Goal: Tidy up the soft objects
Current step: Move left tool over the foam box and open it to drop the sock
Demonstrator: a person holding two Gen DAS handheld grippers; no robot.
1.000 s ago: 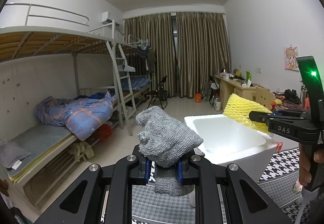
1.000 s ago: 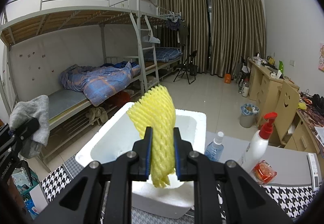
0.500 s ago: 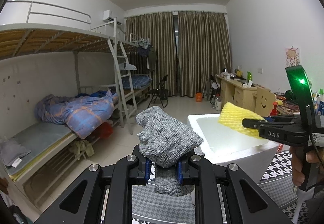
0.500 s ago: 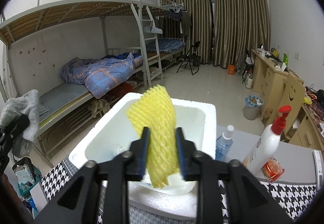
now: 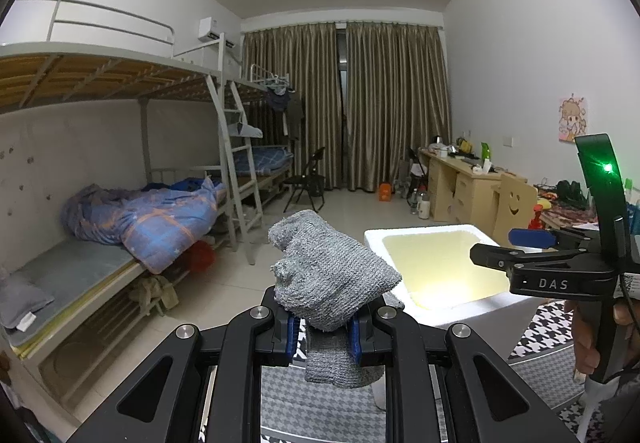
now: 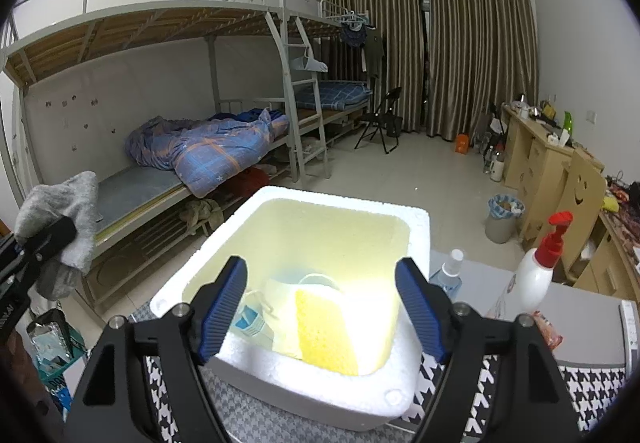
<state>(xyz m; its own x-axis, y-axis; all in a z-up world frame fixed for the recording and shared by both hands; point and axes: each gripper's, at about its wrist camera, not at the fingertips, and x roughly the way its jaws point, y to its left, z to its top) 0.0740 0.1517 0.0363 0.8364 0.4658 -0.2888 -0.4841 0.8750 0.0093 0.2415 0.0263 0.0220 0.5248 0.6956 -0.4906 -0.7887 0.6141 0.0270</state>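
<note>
Left gripper (image 5: 323,333): jaws closed on grey knit cloth (image 5: 330,275), bunched above the blue pads (image 5: 292,331) and hanging a little below them. Held in the air to the left of white foam box (image 5: 424,239), apart from it. Also seen at the left edge of the right wrist view, cloth (image 6: 64,219) draped over the black finger.

Right gripper (image 6: 322,307): jaws spread wide, holding nothing, poised over the near edge of box (image 6: 416,239). Ribbed blue pads (image 6: 224,303) on either side of the box opening, not touching its contents. From the left wrist view, same gripper (image 5: 532,251) seen side-on at the right, above the box's right rim, with a green light (image 5: 608,167) lit on its upright part and "DAS" printed on its body.

Yellow foam net (image 6: 324,327): lying inside the box, near the front wall, brightly lit. Beside it, to the left, pale packets with blue print (image 6: 250,319); exact nature unclear.

Box: standing on houndstooth cloth (image 6: 592,383) over the table. To its right, small clear bottle (image 6: 450,273), white pump bottle with red top (image 6: 538,267) and a red packet (image 6: 546,327).

Background: bunk bed (image 5: 120,203) with blue quilt (image 5: 160,219), curtains (image 5: 348,103), folding chair (image 5: 306,183), wooden desk (image 5: 460,179).
</note>
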